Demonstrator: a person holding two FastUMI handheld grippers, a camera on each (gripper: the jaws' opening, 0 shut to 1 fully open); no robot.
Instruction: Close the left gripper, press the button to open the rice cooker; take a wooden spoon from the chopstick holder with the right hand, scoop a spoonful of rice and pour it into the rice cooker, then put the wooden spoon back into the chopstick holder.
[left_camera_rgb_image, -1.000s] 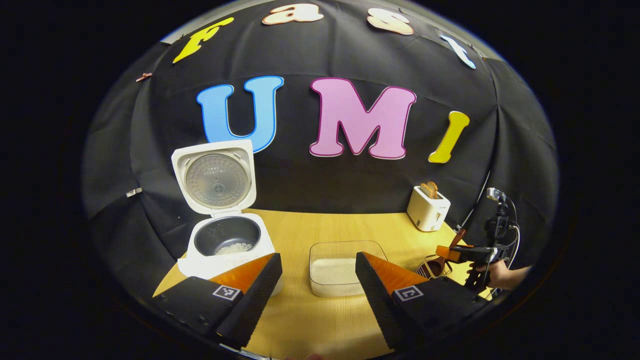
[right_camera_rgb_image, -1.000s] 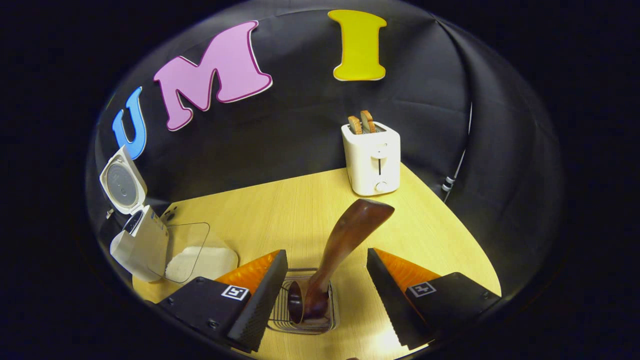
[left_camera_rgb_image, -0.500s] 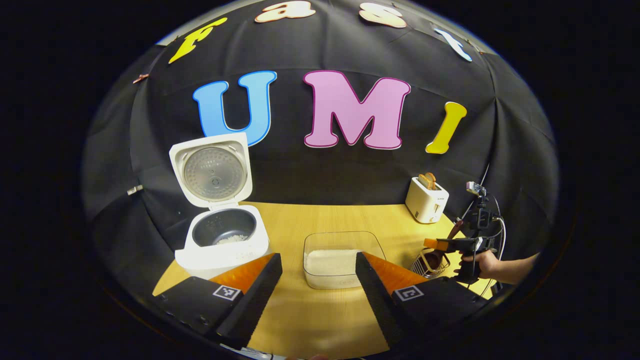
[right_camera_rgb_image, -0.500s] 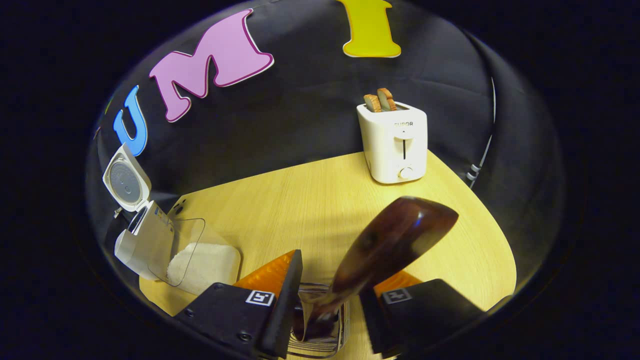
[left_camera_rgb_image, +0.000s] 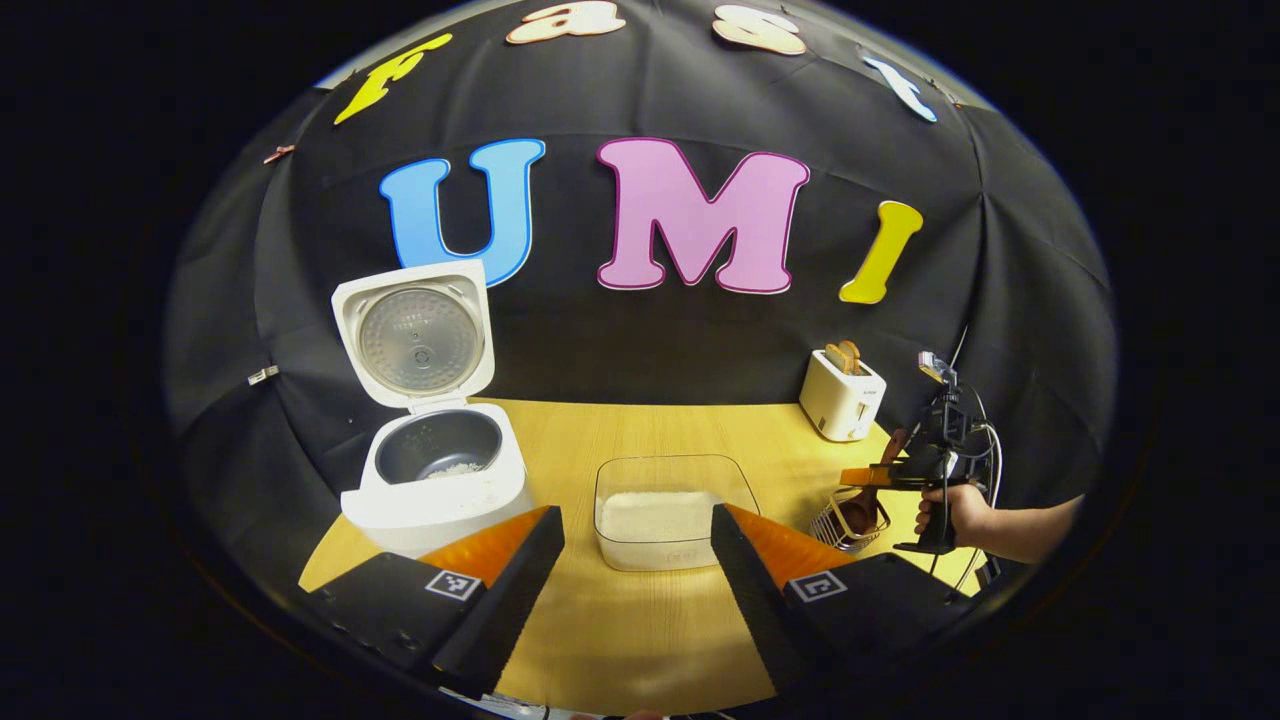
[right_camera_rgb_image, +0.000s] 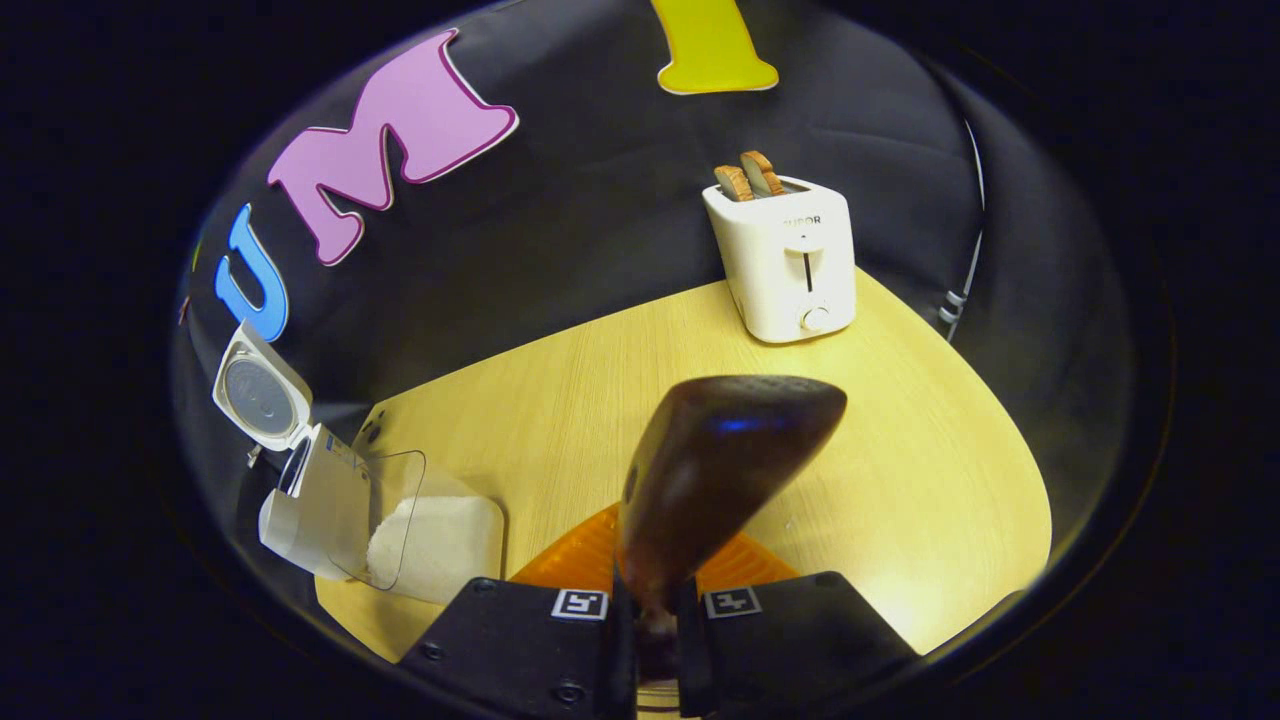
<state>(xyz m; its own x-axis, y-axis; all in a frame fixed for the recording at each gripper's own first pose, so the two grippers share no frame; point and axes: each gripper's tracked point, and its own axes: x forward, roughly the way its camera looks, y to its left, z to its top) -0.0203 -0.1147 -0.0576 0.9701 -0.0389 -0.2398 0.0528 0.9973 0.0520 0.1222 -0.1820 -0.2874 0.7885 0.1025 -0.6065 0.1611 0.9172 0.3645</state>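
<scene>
The white rice cooker (left_camera_rgb_image: 432, 482) stands open at the table's left, lid (left_camera_rgb_image: 414, 336) upright, a little rice in its pot. In front of my open left gripper (left_camera_rgb_image: 635, 520), whose fingers hold nothing, sits a clear container of rice (left_camera_rgb_image: 670, 512). At the right, a hand (left_camera_rgb_image: 948, 510) holds my right gripper (left_camera_rgb_image: 880, 478) over the wire chopstick holder (left_camera_rgb_image: 848, 518). In the right gripper view, my right gripper (right_camera_rgb_image: 650, 610) is shut on the dark wooden spoon (right_camera_rgb_image: 715, 465), whose handle rises between the fingers. The cooker (right_camera_rgb_image: 300, 495) and rice container (right_camera_rgb_image: 425, 535) lie far left.
A white toaster (right_camera_rgb_image: 785, 262) with two slices of bread stands at the back right of the table (right_camera_rgb_image: 900, 480), seen also as the toaster (left_camera_rgb_image: 840, 396) in the left gripper view. The black cloth wall closes in the table on all far sides.
My right gripper went from open beside the spoon handle to shut on it. My left gripper drew back a little from the cooker and the rice container, staying open.
</scene>
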